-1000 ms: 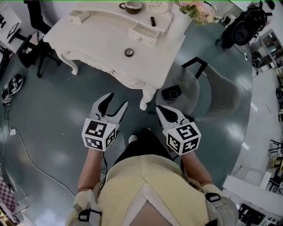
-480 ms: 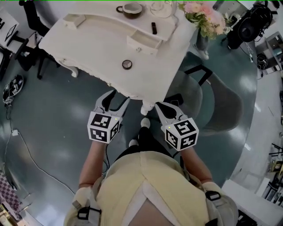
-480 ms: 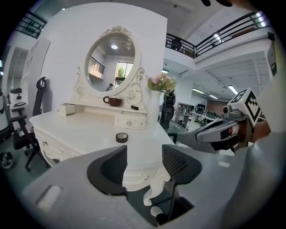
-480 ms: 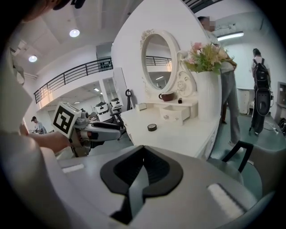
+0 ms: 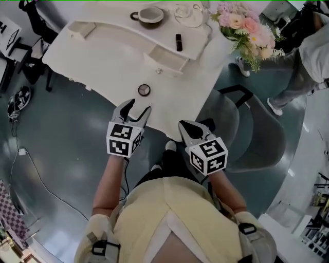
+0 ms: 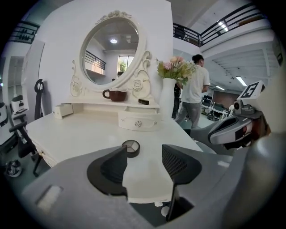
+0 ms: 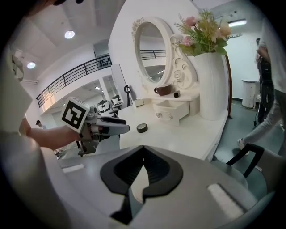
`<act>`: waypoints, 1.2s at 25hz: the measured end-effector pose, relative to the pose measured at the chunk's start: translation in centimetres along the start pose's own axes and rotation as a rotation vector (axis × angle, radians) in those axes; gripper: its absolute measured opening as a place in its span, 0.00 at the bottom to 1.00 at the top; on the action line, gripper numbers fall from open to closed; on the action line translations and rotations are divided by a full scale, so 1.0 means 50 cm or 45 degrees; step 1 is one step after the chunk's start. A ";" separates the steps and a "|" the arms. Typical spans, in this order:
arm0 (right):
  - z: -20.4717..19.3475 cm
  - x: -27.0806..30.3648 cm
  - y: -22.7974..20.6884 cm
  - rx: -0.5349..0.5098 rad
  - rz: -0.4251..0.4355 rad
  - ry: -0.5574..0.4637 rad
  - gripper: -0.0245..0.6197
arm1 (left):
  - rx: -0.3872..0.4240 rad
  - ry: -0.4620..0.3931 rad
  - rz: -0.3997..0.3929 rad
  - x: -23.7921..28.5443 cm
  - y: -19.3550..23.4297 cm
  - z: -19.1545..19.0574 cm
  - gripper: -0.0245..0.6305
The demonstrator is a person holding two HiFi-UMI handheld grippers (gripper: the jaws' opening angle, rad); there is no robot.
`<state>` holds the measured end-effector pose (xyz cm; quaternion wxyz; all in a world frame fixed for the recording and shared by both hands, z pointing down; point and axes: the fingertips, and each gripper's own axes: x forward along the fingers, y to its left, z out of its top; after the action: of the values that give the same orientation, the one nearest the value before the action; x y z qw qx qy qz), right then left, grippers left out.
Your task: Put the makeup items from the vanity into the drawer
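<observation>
A round dark compact [image 5: 144, 90] lies on the white vanity [image 5: 103, 56] near its front edge. A dark lipstick [image 5: 178, 42] rests on the raised shelf, above a small drawer [image 5: 165, 62] with its front shut. My left gripper [image 5: 138, 107] is open and empty, its tips over the vanity's front edge just short of the compact [image 6: 131, 148]. My right gripper [image 5: 184, 125] is shut and empty, hanging off the vanity's front right corner. From the right gripper view the compact [image 7: 142, 128] and drawer [image 7: 167, 114] lie ahead, beyond its shut gripper [image 7: 144, 150].
A brown mug [image 5: 149, 15] and a glass dish [image 5: 188, 14] stand on the shelf by an oval mirror [image 6: 111, 53]. A vase of pink flowers [image 5: 247, 28] stands at the right corner. A grey chair [image 5: 257, 128] is right of the vanity; a person [image 5: 308, 56] stands beyond.
The wearer has stepped up to the vanity. Both grippers have moved forward; the left one now reaches over the front edge near the compact. A person has come in at the upper right.
</observation>
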<state>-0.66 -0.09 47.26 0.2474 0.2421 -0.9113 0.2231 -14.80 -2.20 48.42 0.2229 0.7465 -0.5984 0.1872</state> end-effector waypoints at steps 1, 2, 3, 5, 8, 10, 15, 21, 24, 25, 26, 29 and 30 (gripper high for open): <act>0.002 0.007 -0.011 0.003 0.004 0.006 0.04 | 0.008 0.019 0.006 0.013 0.004 0.002 0.41; 0.003 0.014 -0.021 0.005 0.009 0.012 0.04 | 0.017 0.041 0.011 0.026 0.008 0.003 0.41; 0.004 0.021 -0.029 0.008 0.016 0.018 0.04 | 0.023 0.065 0.016 0.038 0.013 0.002 0.42; 0.006 0.034 -0.044 0.012 0.032 0.030 0.04 | 0.028 0.105 0.032 0.060 0.022 0.001 0.42; 0.008 0.050 -0.059 0.010 0.052 0.045 0.04 | 0.041 0.144 0.063 0.087 0.039 0.003 0.42; 0.008 0.058 -0.067 0.012 0.065 0.052 0.04 | 0.057 0.170 0.081 0.102 0.048 0.003 0.42; 0.004 0.068 -0.087 0.036 0.089 0.059 0.04 | 0.062 0.237 0.104 0.135 0.062 -0.002 0.43; 0.005 0.076 -0.105 0.048 0.113 0.054 0.04 | 0.066 0.297 0.121 0.159 0.072 -0.008 0.44; 0.000 0.076 -0.110 0.055 0.124 0.059 0.04 | 0.065 0.320 0.123 0.164 0.071 -0.013 0.44; -0.001 0.076 -0.112 0.056 0.126 0.059 0.04 | 0.064 0.326 0.125 0.165 0.071 -0.014 0.44; -0.001 0.076 -0.114 0.056 0.128 0.059 0.04 | 0.063 0.331 0.129 0.165 0.071 -0.015 0.44; -0.002 0.075 -0.121 0.059 0.128 0.056 0.04 | 0.070 0.341 0.150 0.165 0.075 -0.017 0.39; -0.002 0.074 -0.123 0.061 0.128 0.054 0.04 | 0.072 0.343 0.153 0.165 0.075 -0.017 0.39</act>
<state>-0.07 -6.07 51.16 0.2494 0.1972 -0.9112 0.2620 -16.71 -9.09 54.02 0.2685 0.6835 -0.6010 0.3156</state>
